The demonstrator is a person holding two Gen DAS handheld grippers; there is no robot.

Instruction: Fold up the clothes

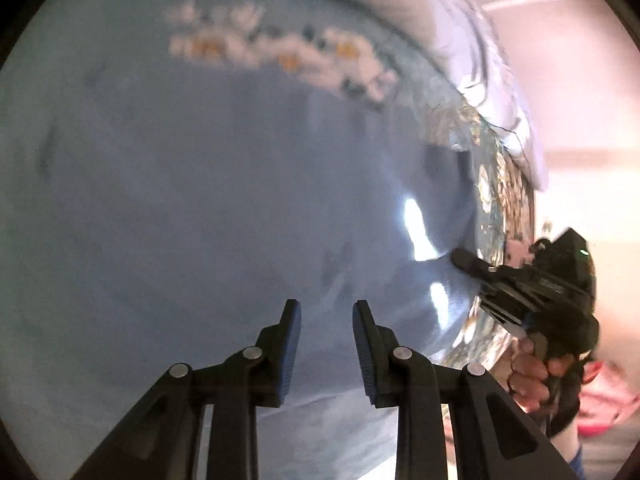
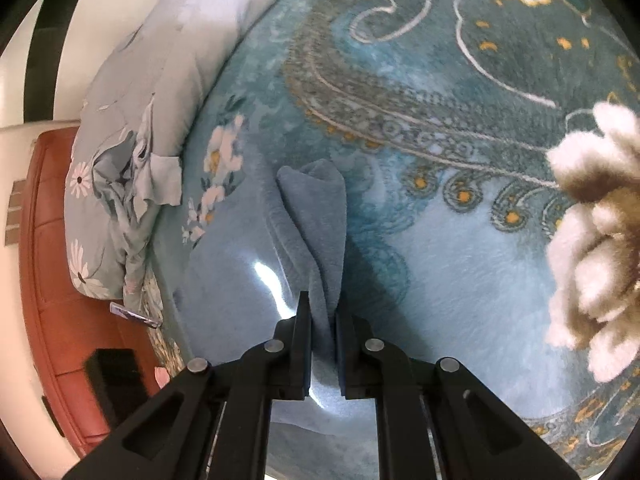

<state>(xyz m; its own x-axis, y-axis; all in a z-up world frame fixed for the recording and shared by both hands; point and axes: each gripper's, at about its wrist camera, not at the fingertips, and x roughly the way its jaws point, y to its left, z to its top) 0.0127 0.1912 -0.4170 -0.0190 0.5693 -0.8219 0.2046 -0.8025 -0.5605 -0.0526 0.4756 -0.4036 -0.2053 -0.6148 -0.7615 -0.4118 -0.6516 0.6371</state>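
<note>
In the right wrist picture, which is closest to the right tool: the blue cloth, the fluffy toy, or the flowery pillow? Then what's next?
1. Blue cloth: pinched in the right tool.
2. Fluffy toy: right edge.
3. Flowery pillow: far left.
Toy and pillow are nearly too close to call.

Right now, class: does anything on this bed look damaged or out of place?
Yes. The grey floral pillow at the blanket's left edge has a ragged tear, with a loose flap of fabric hanging open.
</note>
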